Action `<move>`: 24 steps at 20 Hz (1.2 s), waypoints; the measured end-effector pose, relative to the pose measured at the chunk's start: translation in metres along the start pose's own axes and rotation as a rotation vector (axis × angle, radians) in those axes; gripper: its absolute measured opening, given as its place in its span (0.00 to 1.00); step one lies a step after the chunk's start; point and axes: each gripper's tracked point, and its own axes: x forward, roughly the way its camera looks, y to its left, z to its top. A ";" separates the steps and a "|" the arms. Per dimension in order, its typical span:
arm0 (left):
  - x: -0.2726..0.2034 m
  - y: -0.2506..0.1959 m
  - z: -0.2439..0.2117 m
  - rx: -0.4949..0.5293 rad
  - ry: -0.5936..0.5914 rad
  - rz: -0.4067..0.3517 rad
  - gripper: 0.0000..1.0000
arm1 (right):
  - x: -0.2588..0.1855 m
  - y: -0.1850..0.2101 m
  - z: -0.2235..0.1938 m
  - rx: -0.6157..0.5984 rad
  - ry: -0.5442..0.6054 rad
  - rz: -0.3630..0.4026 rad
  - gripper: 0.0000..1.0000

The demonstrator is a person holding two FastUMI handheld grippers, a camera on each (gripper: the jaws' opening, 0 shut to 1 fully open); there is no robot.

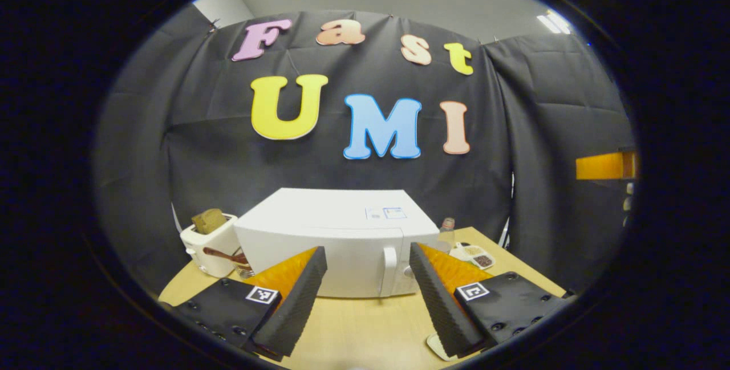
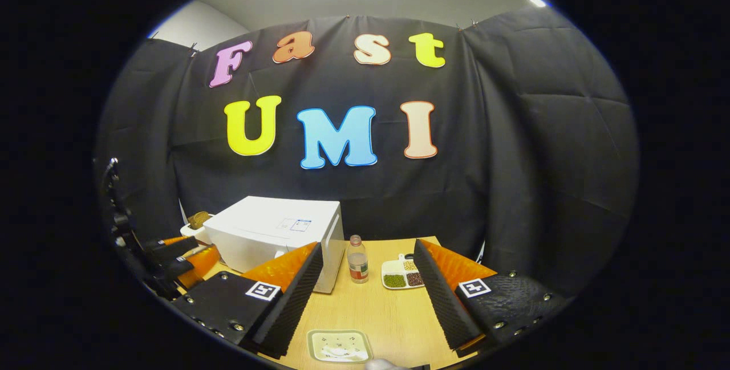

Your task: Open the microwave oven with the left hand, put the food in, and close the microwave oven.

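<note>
Grippers, near to far.

Left gripper point(image 1: 368, 296): fingers wide apart, nothing between them, held above the wooden table point(image 1: 365, 324). Just under its right finger, edge of a pale dish point(image 1: 436, 347), mostly hidden.

Right gripper point(image 2: 368, 296): fingers spread, holding nothing. Directly below and between them, small square plate point(image 2: 339, 346) w/ white food on it, flat on table, untouched.

Microwave point(image 1: 336, 239): white, dead ahead of left gripper, framed between its fingers, near but not touching. Door shut. Front faces the left gripper; long axis runs side to side across that view. Vertical handle point(image 1: 389, 270) on right part of front, knob beside it. From right gripper it sits ahead and to the left, seen corner-on, front turned to the right of that view.

Toaster point(image 1: 212, 244): white, left of microwave, just beside it, brown bread slice sticking up from slot.

Bottle point(image 2: 357, 259): clear, upright, ahead of right gripper, just right of microwave.

Sectioned dish point(image 2: 402, 274): white, right of bottle, compartments w/ green, brown and pale grains.

Farthest back: black cloth wall behind table.

Left gripper also seen at far left of right gripper view, level w/ the microwave.
</note>
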 end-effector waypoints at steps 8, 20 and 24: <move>-0.094 0.079 0.096 -0.058 -0.132 0.088 0.94 | -0.023 0.020 0.030 -0.017 -0.082 -0.046 0.93; -0.124 0.104 0.110 0.020 -0.136 0.138 0.94 | -0.043 0.044 0.040 -0.030 -0.128 -0.065 0.98; -0.123 0.112 0.108 0.019 -0.132 0.154 0.94 | -0.051 0.046 0.043 -0.039 -0.139 -0.071 0.98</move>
